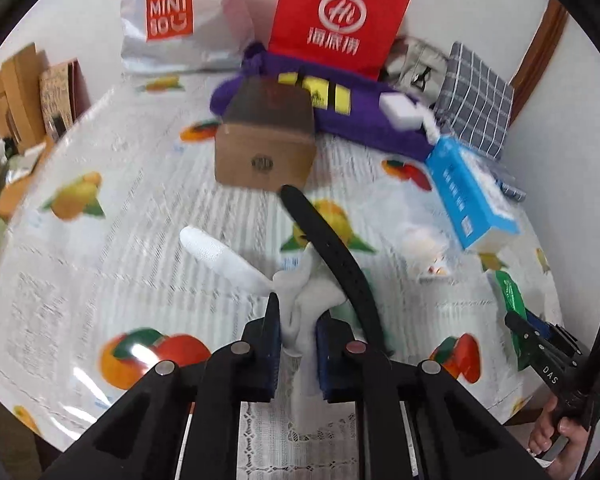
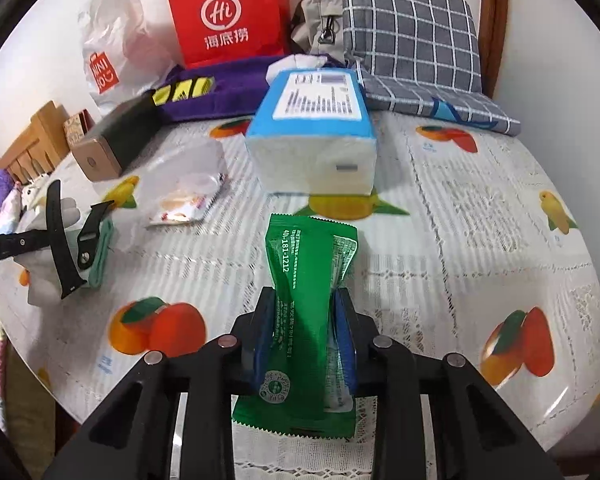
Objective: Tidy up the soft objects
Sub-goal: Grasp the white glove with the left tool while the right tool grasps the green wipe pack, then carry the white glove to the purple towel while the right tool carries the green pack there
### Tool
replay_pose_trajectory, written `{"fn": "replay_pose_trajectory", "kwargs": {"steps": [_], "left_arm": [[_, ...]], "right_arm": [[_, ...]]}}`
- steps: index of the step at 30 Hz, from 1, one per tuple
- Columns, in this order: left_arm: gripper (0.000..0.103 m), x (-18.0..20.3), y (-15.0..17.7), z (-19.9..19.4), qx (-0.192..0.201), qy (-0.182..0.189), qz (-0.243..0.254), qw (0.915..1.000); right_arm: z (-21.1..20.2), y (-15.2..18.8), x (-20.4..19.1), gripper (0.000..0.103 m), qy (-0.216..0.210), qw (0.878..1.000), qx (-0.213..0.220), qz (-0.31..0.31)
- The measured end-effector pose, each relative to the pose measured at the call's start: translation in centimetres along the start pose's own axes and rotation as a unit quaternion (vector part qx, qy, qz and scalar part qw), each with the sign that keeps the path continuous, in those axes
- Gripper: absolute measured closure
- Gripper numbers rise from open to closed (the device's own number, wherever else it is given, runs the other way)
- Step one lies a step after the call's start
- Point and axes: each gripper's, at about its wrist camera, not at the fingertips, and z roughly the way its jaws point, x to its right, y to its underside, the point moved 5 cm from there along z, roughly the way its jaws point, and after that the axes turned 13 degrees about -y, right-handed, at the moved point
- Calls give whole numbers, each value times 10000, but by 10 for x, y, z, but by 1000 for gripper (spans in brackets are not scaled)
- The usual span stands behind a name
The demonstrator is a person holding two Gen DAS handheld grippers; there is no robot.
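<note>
My left gripper [image 1: 296,312] is shut on a bunched white glove-like cloth [image 1: 220,256], which spreads forward from the jaws onto the fruit-print tablecloth [image 1: 120,208]. A black watch strap [image 1: 332,248] curves across the cloth beside the right finger; whether it is pinched too I cannot tell. The right wrist view shows that bundle at the far left: white cloth [image 2: 44,276], black strap [image 2: 58,240] and a teal piece [image 2: 100,252]. My right gripper [image 2: 306,304] is shut on a green foil packet [image 2: 308,264], squeezed at its middle and standing up between the pads. In the left wrist view that packet [image 1: 508,292] is at the right edge.
A blue tissue pack [image 2: 312,128] stands ahead of the right gripper, a clear plastic packet [image 2: 184,192] to its left. A cardboard box [image 1: 264,148], purple towel [image 1: 360,120], white sponge [image 1: 400,110], red bag [image 1: 336,20] and grey checked cloth [image 2: 412,40] crowd the back by the wall.
</note>
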Motion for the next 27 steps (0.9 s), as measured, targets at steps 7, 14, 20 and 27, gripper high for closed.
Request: {"fn": "replay_pose_trajectory", "kwargs": {"steps": [7,14,20,27], "left_arm": [[89,-6,-28,-31,306,-4,-95,9995],[90,-6,-44,-41,443,-4,-126,9989],[90,-6,-58,-54,510,49,-151,9986],[90,1,-82,-63,768,-53,-63,9970]], "right_arm": [[-21,-21,-8,74,-35,9998,169,-69],[-34,-38,-13,74,-54,9995,302,-119],[-44,-52,-16,74,-48,9990,410,-169],[-51,-74,-19,74,-167,9983,518,-212]]}}
